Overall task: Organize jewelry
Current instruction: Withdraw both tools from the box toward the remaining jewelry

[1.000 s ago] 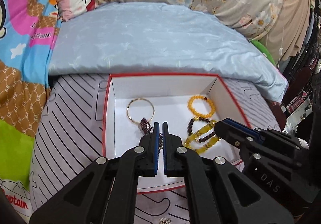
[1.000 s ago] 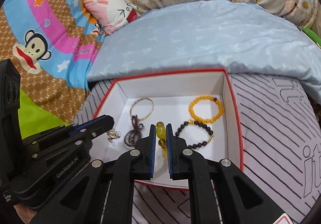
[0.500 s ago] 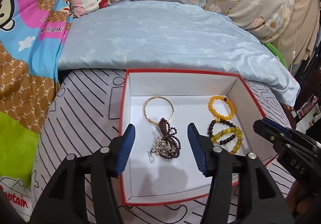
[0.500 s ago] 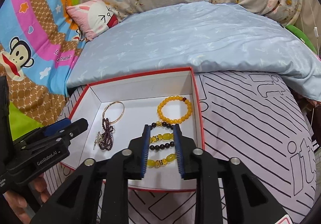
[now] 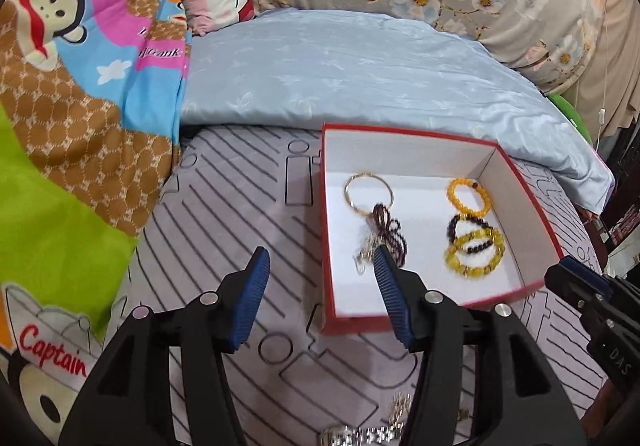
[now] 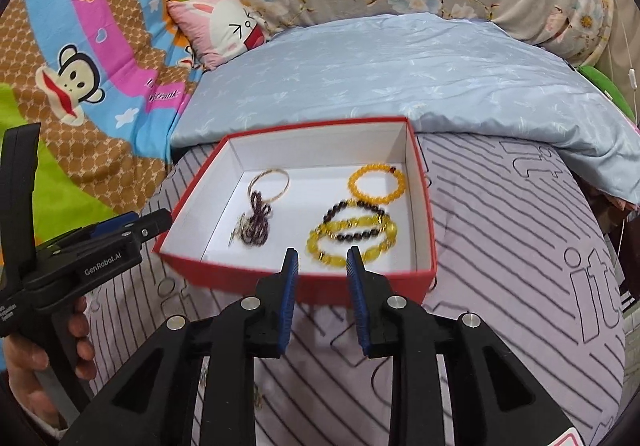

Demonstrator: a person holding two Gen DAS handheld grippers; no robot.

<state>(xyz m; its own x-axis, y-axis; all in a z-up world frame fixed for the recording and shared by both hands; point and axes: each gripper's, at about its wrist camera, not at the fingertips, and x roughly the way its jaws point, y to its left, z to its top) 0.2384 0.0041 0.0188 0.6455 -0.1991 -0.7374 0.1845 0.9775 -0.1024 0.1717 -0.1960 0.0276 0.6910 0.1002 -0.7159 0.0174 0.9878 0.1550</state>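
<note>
We read "GenRobot.AI" in white on the black body of the left gripper (image 6: 150, 222), and "DAS" on the right gripper (image 5: 576, 278) where it pokes in at the edge of the left wrist view. On the bright quilt (image 5: 80, 94) at far left there is a cartoon monkey, a script word we cannot fully read, and lower down "Captain" in red. The grey bedsheet (image 6: 520, 246) under everything carries thin black stripes and big outlined letters, "it" among them.

The box (image 6: 296, 286) is cardboard, red outside, white inside, open on top, sitting on that sheet. Inside it the jewelry lies in two groups: at left a thin gold bangle (image 5: 368, 192) touching a dark beaded strand (image 5: 386, 232) tangled with a silvery chain; at right an orange bead bracelet (image 6: 376, 182) at the far side, and nearer us a dark bead bracelet (image 6: 354, 220) overlapping a chunky yellow bead bracelet (image 6: 352, 242).

Left fingers (image 5: 256, 286) are spread wide with nothing between them, their ribbed blue pads over the sheet and the box's left wall. Right fingers (image 6: 290, 286) stand apart too, more narrowly, empty, at the box's near wall. More silvery chain (image 5: 360, 436) lies on the sheet at the near edge. A pale blue satin blanket (image 6: 400, 78) lies beyond the box.
</note>
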